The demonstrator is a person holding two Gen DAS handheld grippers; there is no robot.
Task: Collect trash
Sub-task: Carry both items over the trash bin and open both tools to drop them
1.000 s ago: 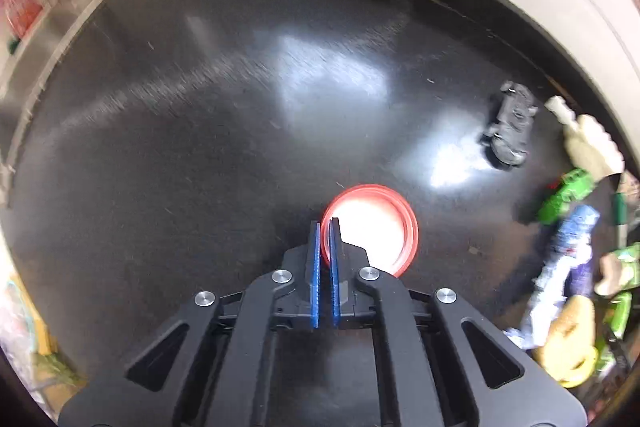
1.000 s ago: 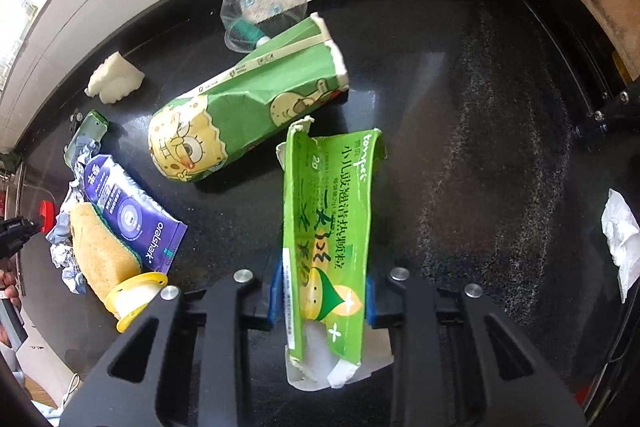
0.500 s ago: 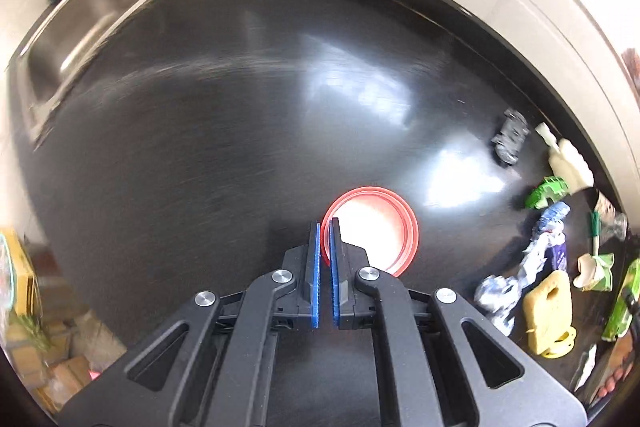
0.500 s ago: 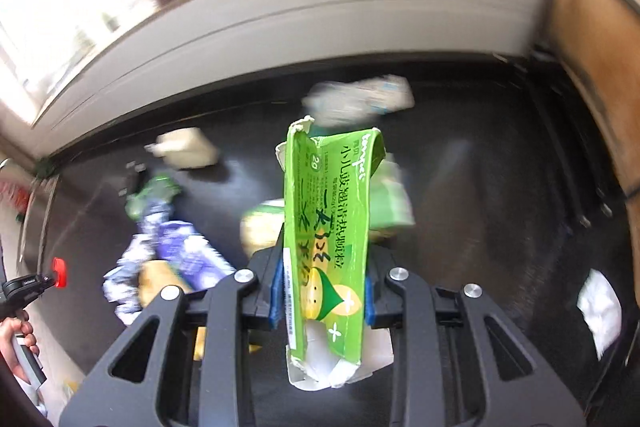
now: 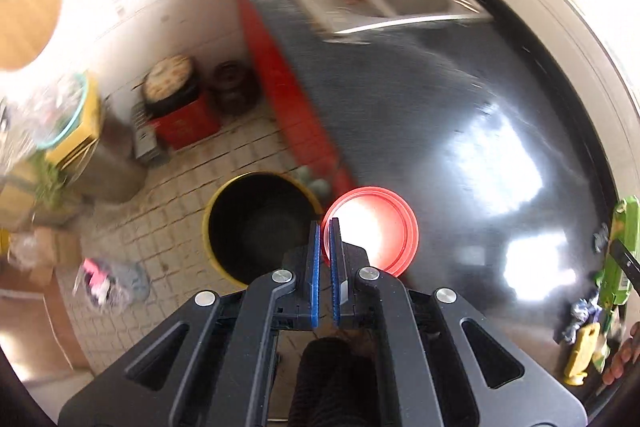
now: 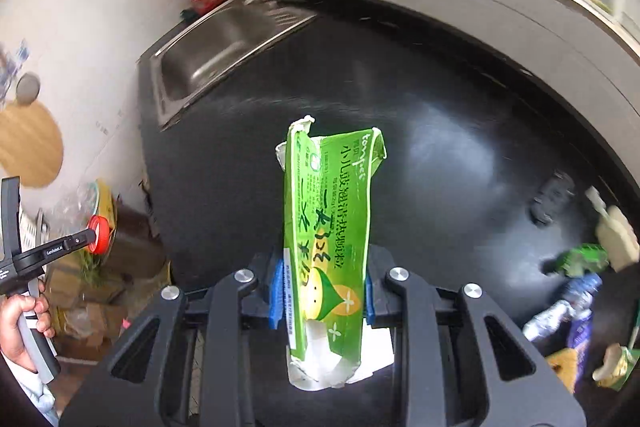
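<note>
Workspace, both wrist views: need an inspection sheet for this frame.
Surface: glossy black countertop with window glare; steel sink set in its far end.
Job's things: round red plastic lid in the left gripper; flattened green paper carton in the right gripper; yellow-rimmed black bin on the floor below the lid.
Clutter: wrappers and a yellow piece at the counter's near end.
Grippers: both sets of fingers shut on their items.
Cables: nothing seen.
Surroundings: tiled floor, red box, cardboard boxes.
</note>
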